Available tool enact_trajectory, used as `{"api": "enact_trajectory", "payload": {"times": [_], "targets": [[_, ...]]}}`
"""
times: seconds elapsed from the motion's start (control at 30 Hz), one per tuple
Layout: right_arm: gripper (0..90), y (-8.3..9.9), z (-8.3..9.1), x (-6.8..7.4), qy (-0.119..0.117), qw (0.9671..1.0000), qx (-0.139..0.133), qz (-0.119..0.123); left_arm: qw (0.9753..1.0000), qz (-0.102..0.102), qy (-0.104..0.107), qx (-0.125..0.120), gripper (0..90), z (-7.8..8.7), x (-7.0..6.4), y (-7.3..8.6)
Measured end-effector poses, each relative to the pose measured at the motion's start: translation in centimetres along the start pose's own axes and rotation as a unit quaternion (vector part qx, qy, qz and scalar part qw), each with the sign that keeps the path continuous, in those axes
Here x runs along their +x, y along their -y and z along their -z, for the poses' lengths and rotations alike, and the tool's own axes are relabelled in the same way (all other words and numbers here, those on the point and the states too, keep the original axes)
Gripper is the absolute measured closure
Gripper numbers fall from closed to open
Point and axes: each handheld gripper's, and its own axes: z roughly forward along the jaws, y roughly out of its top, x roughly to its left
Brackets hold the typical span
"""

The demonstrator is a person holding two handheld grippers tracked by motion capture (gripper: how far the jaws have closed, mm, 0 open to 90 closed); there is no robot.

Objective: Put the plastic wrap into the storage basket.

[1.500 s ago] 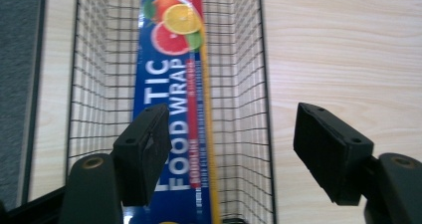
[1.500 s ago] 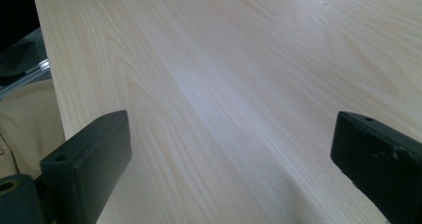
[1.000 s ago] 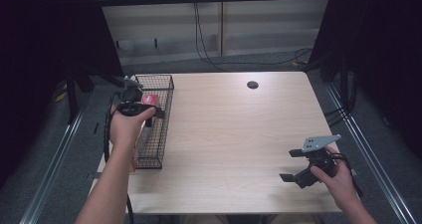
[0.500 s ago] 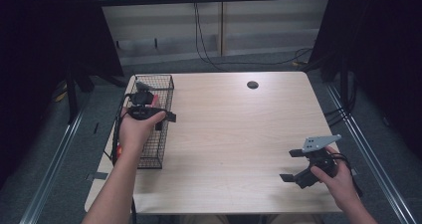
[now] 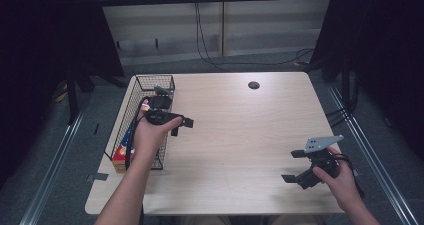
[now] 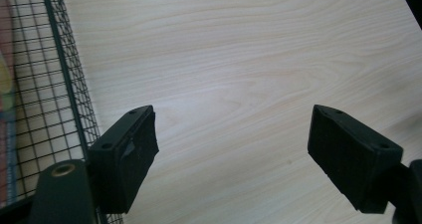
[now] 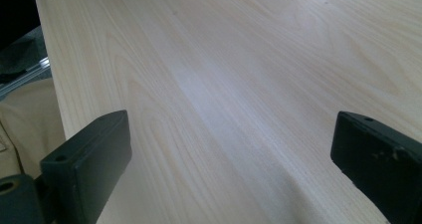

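Note:
A black wire basket [image 5: 169, 78] stands along the table's left edge. Inside it lie a colourful red and yellow packet [image 5: 120, 154] and a small pinkish item [image 5: 145, 104]. My left gripper [image 5: 181, 126] hovers just past the basket's right wall, over bare wood, open and empty. In the left gripper view its jaws [image 6: 234, 154] stand wide apart, with the basket wall [image 6: 64, 84] and the packet [image 6: 6, 109] to their left. My right gripper [image 5: 293, 166] rests low near the front right corner, open and empty. Bare tabletop lies between its jaws [image 7: 229, 159].
The light wooden table [image 5: 240, 130] has a dark cable hole [image 5: 253, 85] at the back centre. Metal rails run along the floor on both sides. Beige cloth [image 7: 20, 124] lies beyond the near table edge in the right gripper view.
My left hand has carried its gripper rightward, from over the basket to just outside its right wall, with nothing held. The right gripper has stayed put.

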Motion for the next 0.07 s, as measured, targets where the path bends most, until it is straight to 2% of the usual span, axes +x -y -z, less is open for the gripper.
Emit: {"api": "enact_trajectory", "payload": {"times": [0.07], "targets": [[2.7, 0.01, 0.01, -0.03, 0.0, 1.0, 0.0, 0.0, 1.0, 0.0, 0.005, 0.001, 18.8, -0.27, -0.26, 0.01]]}}
